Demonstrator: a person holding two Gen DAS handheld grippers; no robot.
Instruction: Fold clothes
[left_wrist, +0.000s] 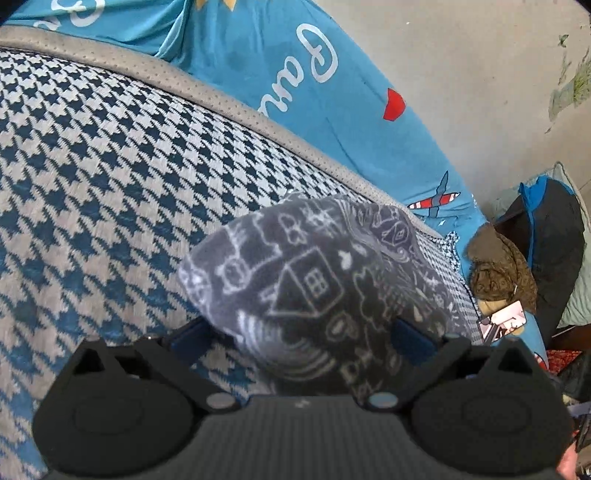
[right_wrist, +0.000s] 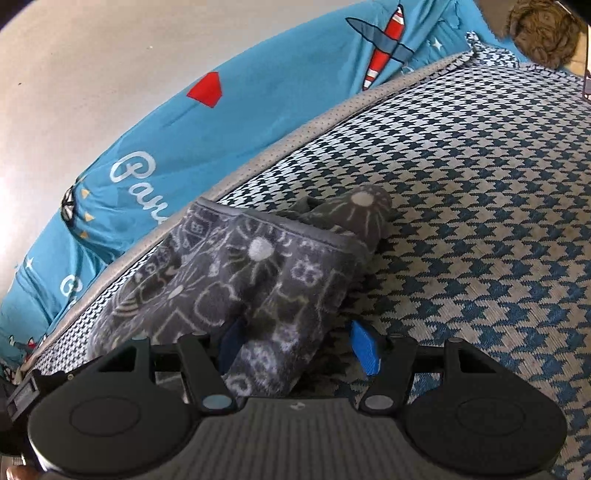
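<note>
Left wrist view: the left gripper (left_wrist: 301, 334) has its jaws spread wide, and the grey doodle-print garment (left_wrist: 314, 291) bulges up between the blue pads, brushing both, over the houndstooth mat (left_wrist: 110, 177) beneath

Right wrist view: the right gripper (right_wrist: 299, 345) is also spread apart; the garment (right_wrist: 236, 288) covers its left pad (right_wrist: 231, 345), clear of the right pad (right_wrist: 365, 347), a blue sheet (right_wrist: 207, 122) beyond

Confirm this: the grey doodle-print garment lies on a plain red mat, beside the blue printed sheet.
Wrong on the mat. The grey doodle-print garment lies on a blue-and-white houndstooth mat, as the right wrist view shows. It does lie near the blue printed sheet.
</note>
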